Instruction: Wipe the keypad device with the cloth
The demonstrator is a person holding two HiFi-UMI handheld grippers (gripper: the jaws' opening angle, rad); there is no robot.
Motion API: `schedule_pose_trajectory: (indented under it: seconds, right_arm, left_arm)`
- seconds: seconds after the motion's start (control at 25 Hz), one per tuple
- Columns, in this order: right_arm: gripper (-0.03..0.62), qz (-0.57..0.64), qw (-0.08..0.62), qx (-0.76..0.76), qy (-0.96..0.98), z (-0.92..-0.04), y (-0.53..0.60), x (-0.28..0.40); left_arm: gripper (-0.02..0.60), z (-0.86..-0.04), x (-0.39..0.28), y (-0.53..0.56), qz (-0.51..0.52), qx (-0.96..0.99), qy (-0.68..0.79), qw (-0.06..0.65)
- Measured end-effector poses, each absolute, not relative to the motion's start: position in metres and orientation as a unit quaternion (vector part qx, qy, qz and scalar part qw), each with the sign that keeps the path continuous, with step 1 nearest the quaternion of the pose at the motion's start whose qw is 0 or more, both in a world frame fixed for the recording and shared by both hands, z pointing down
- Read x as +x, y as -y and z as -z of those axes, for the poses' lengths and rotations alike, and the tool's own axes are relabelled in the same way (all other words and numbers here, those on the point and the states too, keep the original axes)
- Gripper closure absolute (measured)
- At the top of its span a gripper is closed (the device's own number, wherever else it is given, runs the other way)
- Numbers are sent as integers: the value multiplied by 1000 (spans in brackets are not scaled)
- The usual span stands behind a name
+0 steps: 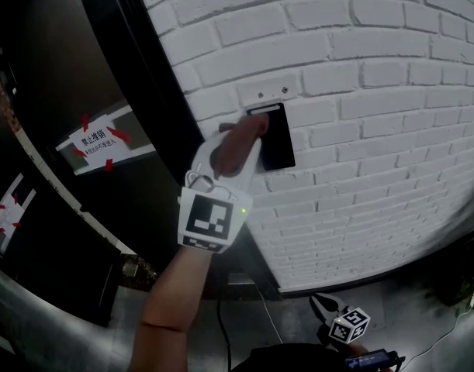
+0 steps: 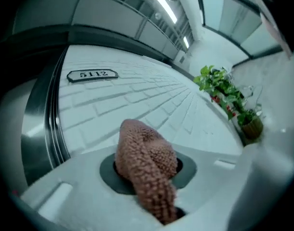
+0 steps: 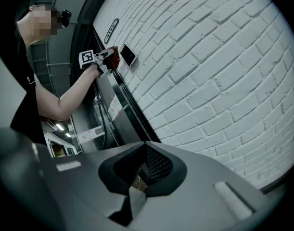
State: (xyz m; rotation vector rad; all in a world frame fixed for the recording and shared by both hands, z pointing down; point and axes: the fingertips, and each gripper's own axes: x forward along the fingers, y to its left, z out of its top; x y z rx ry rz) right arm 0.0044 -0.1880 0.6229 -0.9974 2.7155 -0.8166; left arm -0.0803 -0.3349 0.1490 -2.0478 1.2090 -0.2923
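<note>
Brick wall [image 1: 376, 76] w/ 5112 plate [image 2: 92, 74], plant [image 2: 223, 88].

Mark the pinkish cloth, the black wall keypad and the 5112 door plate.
pinkish-brown nubby cloth [image 2: 147, 162], left gripper view, bunched middle.
black rectangular keypad device [image 1: 279, 142], head view, bare right half of its face.
oval metal number plate [image 2: 92, 74], left gripper view, middle of its digits.

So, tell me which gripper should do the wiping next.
Left. The left gripper holds the cloth right at the keypad on the wall; the right gripper hangs low, far from it, holding nothing.
</note>
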Motion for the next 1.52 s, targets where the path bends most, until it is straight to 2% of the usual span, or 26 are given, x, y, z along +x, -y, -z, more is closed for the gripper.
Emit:
schedule_pose_trajectory:
  seconds: [0.12,0.24,0.52,0.68,0.96,1.32,1.52]
  right_arm:
    - [592,273,75,-339,-897,-624,189,9]
    - [592,280,79,-348,-891,-629,187,15]
    - [592,286,86,-355,-886,-630,187,14]
    - [592,284,83,-350,-889,-630,183,8]
    - [592,292,77,-352,-886,-637,176,9]
    - [592,295,75,-341,-889,-638,173,4]
    - [592,291,77,-350,-887,-637,175,9]
  left_arm:
    - [517,-128,-92,367,177,-751,-508,382]
    - [517,-133,-95,385,234,-753,-505,350]
    - [518,-131,-55,386,257,-785,-460,327]
    - [518,-132,-25,389,282,-750,-461,382]
    - [518,-167,-18,385,331,-634,-481,507]
    - [518,-285,-13,381,397,-635,-406,524]
    - [522,-201,-27,385,302,-653,-467,514]
